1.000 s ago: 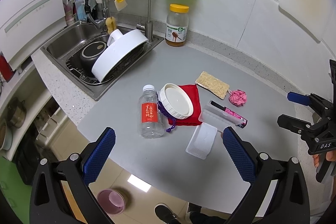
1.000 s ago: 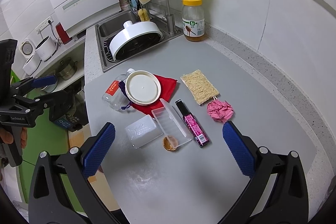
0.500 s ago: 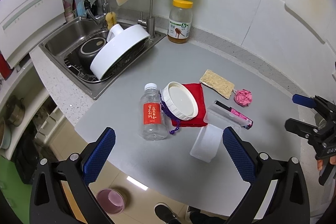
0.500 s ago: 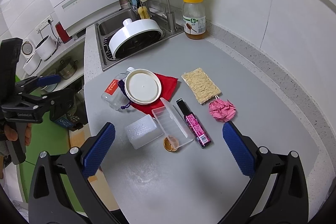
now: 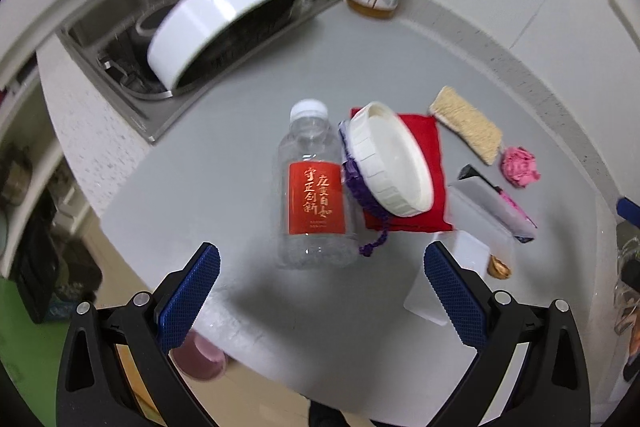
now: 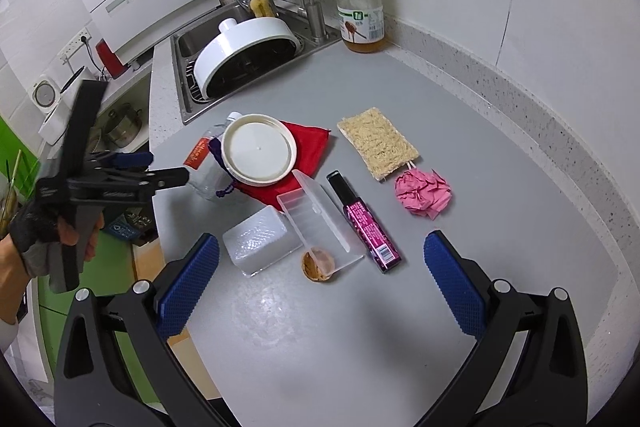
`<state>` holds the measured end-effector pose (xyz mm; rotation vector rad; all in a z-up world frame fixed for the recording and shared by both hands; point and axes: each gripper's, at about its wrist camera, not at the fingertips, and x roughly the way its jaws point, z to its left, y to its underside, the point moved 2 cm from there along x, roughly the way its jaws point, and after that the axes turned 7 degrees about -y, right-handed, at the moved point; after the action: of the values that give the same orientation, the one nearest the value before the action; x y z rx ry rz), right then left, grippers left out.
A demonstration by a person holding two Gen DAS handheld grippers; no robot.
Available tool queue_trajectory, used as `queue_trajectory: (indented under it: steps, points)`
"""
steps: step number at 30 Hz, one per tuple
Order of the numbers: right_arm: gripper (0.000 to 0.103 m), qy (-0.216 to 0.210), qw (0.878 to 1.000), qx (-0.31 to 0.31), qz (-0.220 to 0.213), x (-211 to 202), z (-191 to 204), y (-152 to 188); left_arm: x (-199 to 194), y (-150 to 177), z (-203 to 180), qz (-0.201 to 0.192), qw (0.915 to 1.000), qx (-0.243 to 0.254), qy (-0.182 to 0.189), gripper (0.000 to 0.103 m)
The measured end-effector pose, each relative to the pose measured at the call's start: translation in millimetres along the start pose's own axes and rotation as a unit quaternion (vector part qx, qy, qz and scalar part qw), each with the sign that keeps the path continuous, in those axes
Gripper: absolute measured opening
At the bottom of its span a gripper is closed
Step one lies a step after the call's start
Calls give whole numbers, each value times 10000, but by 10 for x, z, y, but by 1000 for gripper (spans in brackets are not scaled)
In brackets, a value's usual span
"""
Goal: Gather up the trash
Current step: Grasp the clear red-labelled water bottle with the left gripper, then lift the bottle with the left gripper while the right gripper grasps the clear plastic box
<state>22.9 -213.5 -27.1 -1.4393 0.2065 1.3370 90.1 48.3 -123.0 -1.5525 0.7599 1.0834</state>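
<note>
Left gripper (image 5: pixel 322 291) lines up on the bottle (image 5: pixel 314 187), fingers spread wide and empty.

The bottle lies on its side at frame centre in the left view, cap toward the top, base just above the gap between the fingers, not touching either one. It looks empty: light, thin-walled, smooth, likely to dent or roll, so across the labelled middle seems the spot to take it. Its right side sits against the white lid (image 5: pixel 390 159) on the red cloth (image 5: pixel 424 143). Right gripper (image 6: pixel 322 285) hangs spread and empty over the counter (image 6: pixel 500 155), below the clear box (image 6: pixel 320 223) and the pink paper wad (image 6: pixel 423 193).
</note>
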Motion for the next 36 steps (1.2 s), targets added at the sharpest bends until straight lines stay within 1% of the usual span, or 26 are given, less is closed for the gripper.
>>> queue_trajectory:
  steps: [4,5,6,8,9,11,13,16,23,36]
  points:
    - [100,6,10000,71,68,63,-65,-11,247,-61,40,339,9992,-167,122,98]
    - [100,10,9999,81,89,83,-77,-14,285,-68,39,390,9990,-189,130,95]
    - [100,11,9999,88,103,97,-78,-17,334,-69,37,472,9985,-207,169,92]
    - [100,9,9998,110,135,125,-96,-22,393,-78,28,582,9978,-211,220,69]
    - [100,6,9998,120,152,137,-103,-22,413,-78,30,613,9977,-208,213,66]
    - [100,11,9998,121,179,153,-107,-22,454,-85,25,640,9974,-224,242,65]
    - [100,25,9997,120,200,164,-105,-23,463,-91,27,608,9978,-216,168,58]
    - [100,28,9997,117,213,167,-108,-26,429,-75,39,550,9981,-191,187,58]
    - [100,37,9998,106,192,158,-112,-15,227,-66,88,228,9995,-178,108,58]
    - [100,-39,9997,84,220,185,-27,55,-370,-80,232,-470,9984,-302,37,57]
